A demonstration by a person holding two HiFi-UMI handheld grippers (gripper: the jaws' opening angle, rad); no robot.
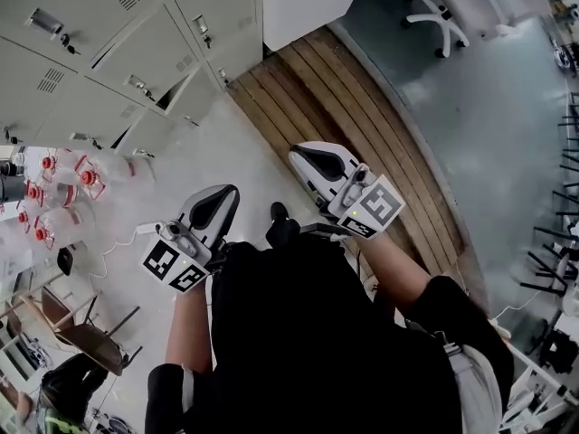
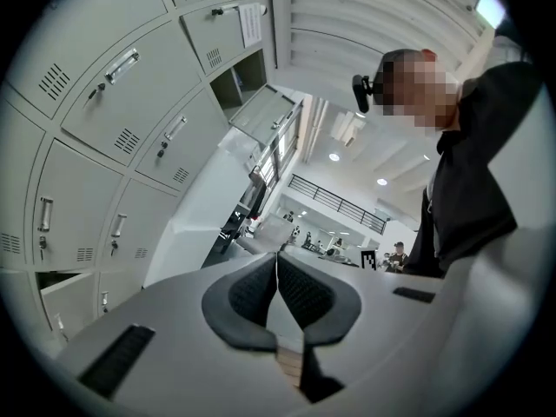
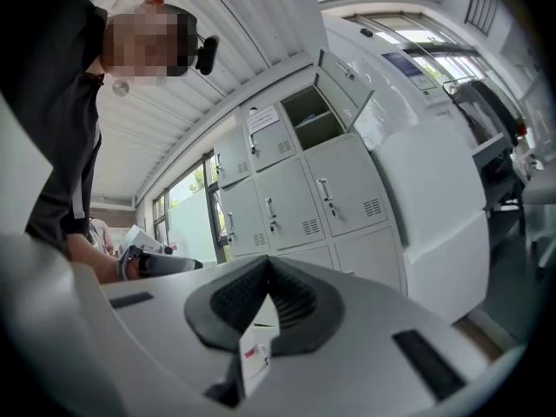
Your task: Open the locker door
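Observation:
A bank of grey lockers (image 1: 99, 34) stands at the upper left of the head view. One locker (image 1: 176, 98) in it has its door ajar; the doors around it are closed. That open compartment (image 2: 236, 78) also shows in the left gripper view, its door (image 2: 268, 111) swung out. In the right gripper view the same open locker (image 3: 310, 116) is well ahead. My left gripper (image 1: 220, 201) and right gripper (image 1: 310, 157) are both held out level in front of the person, some way from the lockers. Both are shut with nothing between the pads (image 2: 300, 289), (image 3: 291, 295).
A tall white cabinet (image 3: 430, 198) stands beside the lockers. A wooden platform (image 1: 362, 125) runs along the floor at the right. Water jugs with red caps (image 1: 54, 197) and wooden chairs (image 1: 77, 333) are at the left, a white office chair (image 1: 439, 21) at the far top.

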